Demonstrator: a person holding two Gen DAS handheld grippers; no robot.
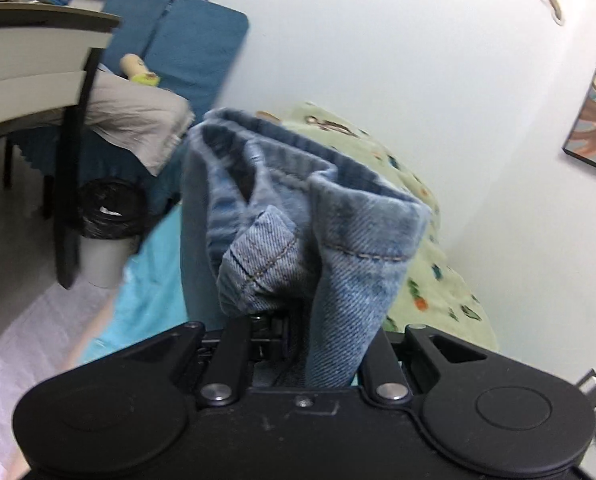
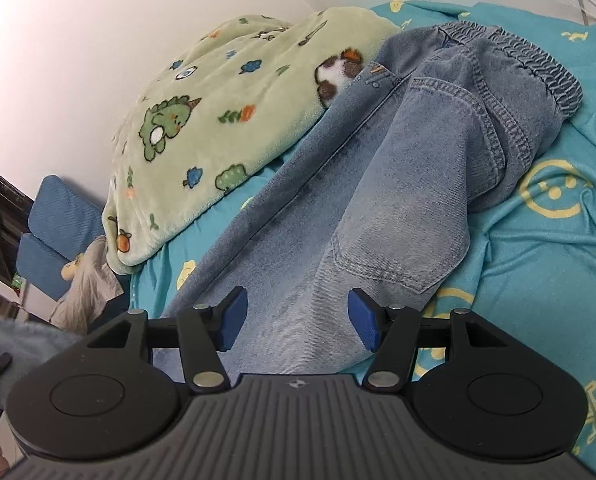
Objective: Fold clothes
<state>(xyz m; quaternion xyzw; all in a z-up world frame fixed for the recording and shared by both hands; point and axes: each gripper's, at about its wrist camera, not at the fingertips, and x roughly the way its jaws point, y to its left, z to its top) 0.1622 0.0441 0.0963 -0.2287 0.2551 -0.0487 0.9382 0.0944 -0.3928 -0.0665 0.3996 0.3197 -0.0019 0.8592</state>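
Note:
A pair of light blue denim jeans (image 2: pixel 369 184) lies across the turquoise bed sheet (image 2: pixel 545 264), waistband at the far right. My right gripper (image 2: pixel 298 320) is open, its blue pads (image 2: pixel 232 318) on either side of the denim just above the leg, gripping nothing. My left gripper (image 1: pixel 294 324) is shut on a bunched hem of the jeans (image 1: pixel 321 220), held up in the air; the fingers are hidden by the cloth.
A green fleece blanket with dinosaur prints (image 2: pixel 218 128) lies bunched on the bed beside the jeans, against the white wall. A desk (image 1: pixel 38 40), blue cushions (image 1: pixel 194 48), beige cloth (image 1: pixel 138 124) and a bin (image 1: pixel 106 216) stand left of the bed.

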